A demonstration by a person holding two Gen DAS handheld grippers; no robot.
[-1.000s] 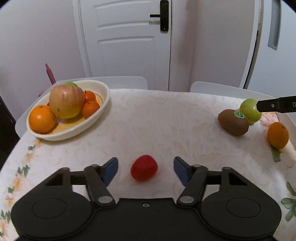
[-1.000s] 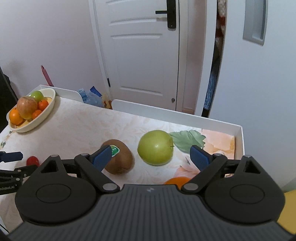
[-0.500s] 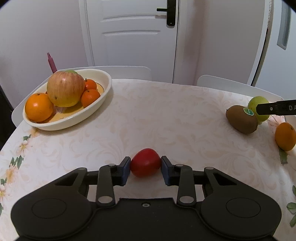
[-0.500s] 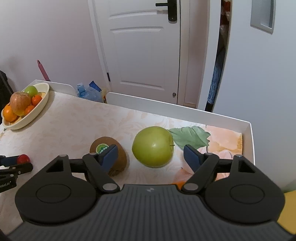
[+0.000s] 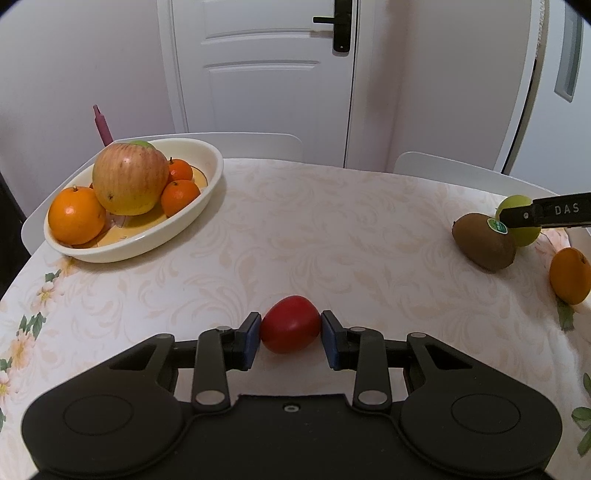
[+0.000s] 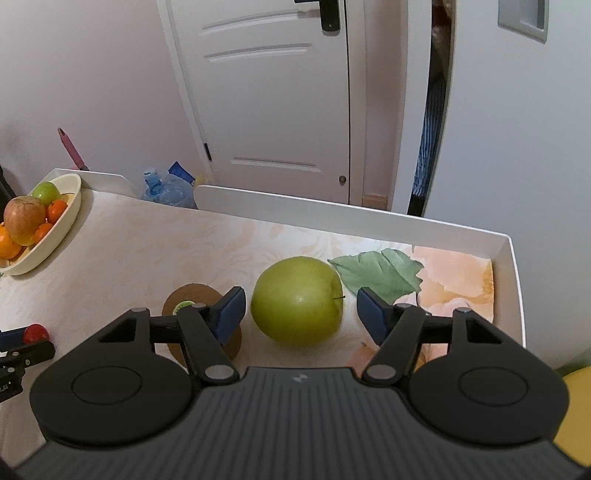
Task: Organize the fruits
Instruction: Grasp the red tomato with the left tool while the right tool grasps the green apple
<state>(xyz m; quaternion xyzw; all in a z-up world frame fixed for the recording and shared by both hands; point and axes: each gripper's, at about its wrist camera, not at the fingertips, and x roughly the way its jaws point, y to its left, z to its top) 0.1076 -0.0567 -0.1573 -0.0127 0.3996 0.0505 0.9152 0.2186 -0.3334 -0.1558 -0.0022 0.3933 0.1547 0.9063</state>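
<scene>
Fingers of your left gripper (image 5: 290,339) pinched the small red fruit (image 5: 290,324) on the tablecloth (image 5: 332,229) across its smooth, likely soft middle, while your right gripper (image 6: 297,312) had been closing, pads not yet touching, round the heavier, firm green apple (image 6: 297,301).

walls: plain pale, evenly lit | door (image 5: 266,74): white, panelled, shut, black handle (image 5: 334,26), behind the table's far edge | table (image 5: 332,229): pale patterned cloth, flower prints at its edges | chairs: white backs (image 6: 332,214) along the far edge | floor: water jug (image 6: 168,188) by the door | second door (image 6: 436,110): ajar at right, dark gap
</scene>
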